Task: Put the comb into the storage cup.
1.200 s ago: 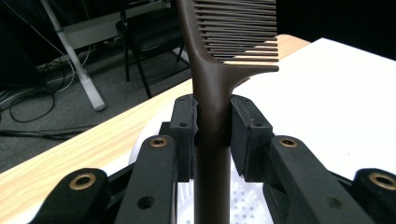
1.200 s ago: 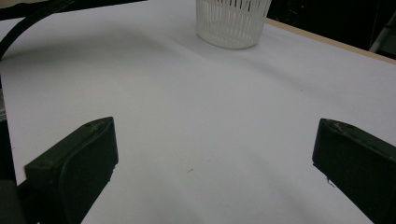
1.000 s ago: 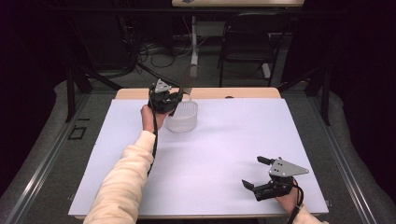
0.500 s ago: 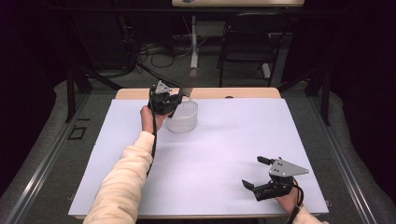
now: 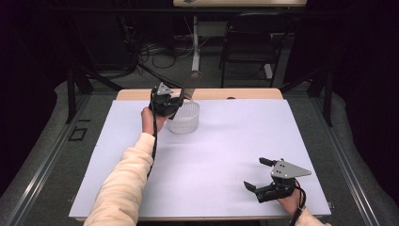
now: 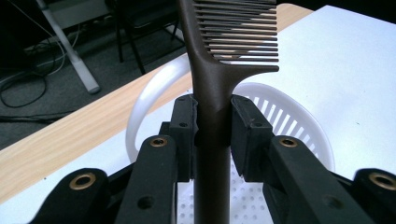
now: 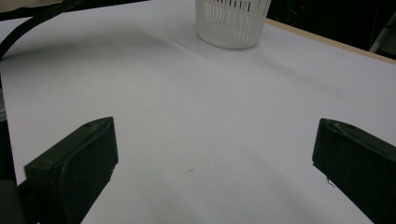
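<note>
Comb held over the basket, drop not yet made

The left claw (image 5: 176,101) is clamped on the handle of a brown comb (image 6: 219,70); in the left gripper view both pads press against the handle just below the teeth. The comb stands up and tilts away from the person, its toothed end above the far rim of the white slotted basket (image 5: 184,120). The basket sits on the white table (image 5: 226,155) near its far edge, and the claw hangs just above the basket's near-left rim.

Judging by this, the pick-up is done and the carry looks finished or nearly so. What is left is to lower or tip the comb into the basket and let go. Which way the work runs cannot be read from one moment, so the comb could also be coming out of the basket. What can be seen of the basket's perforated floor looks bare.

The right claw (image 5: 263,176) rests near the near right corner of the table, well apart from the basket, its jaws spread wide with nothing between them.

No brand, label or writing can be read on the comb, the basket or either gripper
</note>
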### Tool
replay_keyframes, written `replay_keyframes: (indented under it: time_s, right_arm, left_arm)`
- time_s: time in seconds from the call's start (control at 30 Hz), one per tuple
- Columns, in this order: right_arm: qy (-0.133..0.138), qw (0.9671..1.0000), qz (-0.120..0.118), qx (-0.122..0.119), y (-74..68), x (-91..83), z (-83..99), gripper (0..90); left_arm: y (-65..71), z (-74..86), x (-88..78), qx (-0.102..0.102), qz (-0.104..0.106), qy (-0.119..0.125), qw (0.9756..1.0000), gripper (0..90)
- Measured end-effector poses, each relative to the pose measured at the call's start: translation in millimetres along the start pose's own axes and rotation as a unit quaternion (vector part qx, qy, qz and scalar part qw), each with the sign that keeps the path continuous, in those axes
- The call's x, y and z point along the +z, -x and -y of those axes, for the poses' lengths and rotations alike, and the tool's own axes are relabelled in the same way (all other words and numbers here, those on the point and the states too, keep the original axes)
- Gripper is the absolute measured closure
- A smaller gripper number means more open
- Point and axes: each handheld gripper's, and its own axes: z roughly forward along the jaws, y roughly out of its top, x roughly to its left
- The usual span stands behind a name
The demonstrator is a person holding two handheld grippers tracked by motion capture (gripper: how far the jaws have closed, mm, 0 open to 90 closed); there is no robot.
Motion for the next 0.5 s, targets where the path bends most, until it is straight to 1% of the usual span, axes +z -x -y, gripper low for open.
replay_keyframes:
  time_s: [0.37,0.5]
  right_arm:
    - [-0.001,1.0,0.0,0.001,-0.1,0.0,0.0,0.0]
    - [0.0,1.0,0.001,0.0,-0.1,0.0,0.0,0.0]
  left_arm:
    - [0.0,0.7,3.3,0.005,0.009,-0.016,0.9998,72.2]
    - [0.0,1.2,4.0,0.007,0.009,-0.021,0.9997,72.2]
